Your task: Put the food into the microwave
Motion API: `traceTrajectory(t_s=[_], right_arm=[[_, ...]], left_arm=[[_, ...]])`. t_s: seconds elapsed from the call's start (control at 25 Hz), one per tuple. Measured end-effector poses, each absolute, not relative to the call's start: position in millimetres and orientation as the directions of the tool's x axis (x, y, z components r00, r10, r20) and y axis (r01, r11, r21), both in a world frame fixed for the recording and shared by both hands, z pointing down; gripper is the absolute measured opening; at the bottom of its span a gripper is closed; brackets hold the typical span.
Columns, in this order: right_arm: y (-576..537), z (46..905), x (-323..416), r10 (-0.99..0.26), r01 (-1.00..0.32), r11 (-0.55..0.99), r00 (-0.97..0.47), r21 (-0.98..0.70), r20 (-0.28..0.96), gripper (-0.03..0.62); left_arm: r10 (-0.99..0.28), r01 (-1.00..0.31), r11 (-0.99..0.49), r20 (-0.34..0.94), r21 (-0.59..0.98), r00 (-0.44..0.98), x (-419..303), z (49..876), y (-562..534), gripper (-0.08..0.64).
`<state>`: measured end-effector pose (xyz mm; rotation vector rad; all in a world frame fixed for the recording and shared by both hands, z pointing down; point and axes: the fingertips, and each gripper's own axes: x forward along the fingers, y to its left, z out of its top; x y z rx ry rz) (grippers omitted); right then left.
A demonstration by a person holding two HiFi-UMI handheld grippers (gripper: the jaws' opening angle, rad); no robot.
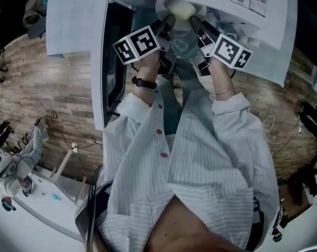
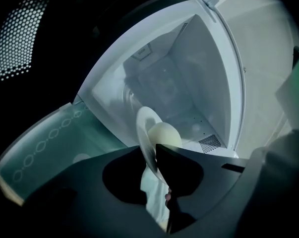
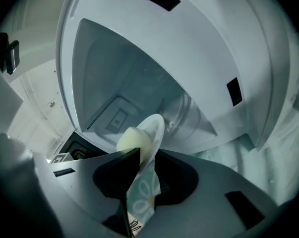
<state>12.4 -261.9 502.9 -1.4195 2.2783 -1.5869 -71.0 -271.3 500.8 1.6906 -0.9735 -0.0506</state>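
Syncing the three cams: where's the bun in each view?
Head view: bun top centre, at the microwave opening.
Left gripper view: bun just below centre, right of the plate.
Right gripper view: bun just below centre, left of the plate.
Shared landmark: the white plate, in all three.

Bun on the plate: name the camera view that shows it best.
Left gripper view: the bun looks largest and roundest there, against the plate, with the open microwave behind. In the right gripper view a jaw cuts off more of the bun. The head view shows it small, near the top edge.
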Motion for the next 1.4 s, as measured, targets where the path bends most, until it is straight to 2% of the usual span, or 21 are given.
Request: traceTrajectory(t_s=[0.68, 1.4], right_arm=[[-290, 512, 15, -0.727, -0.738, 0.103, -0.513, -0.667, 0.456, 0.124], [-307, 511, 19, -0.730, -0.833, 0.128, -0.447, -0.539, 0.517, 0.144]], left_arm=[[-0.629, -0.738, -0.187, 0.498, 0.649, 0.597, -68, 504, -298, 0.097], [-0.613, -0.744, -0.188, 0.515, 0.642, 0.599, -67, 512, -315, 0.121]])
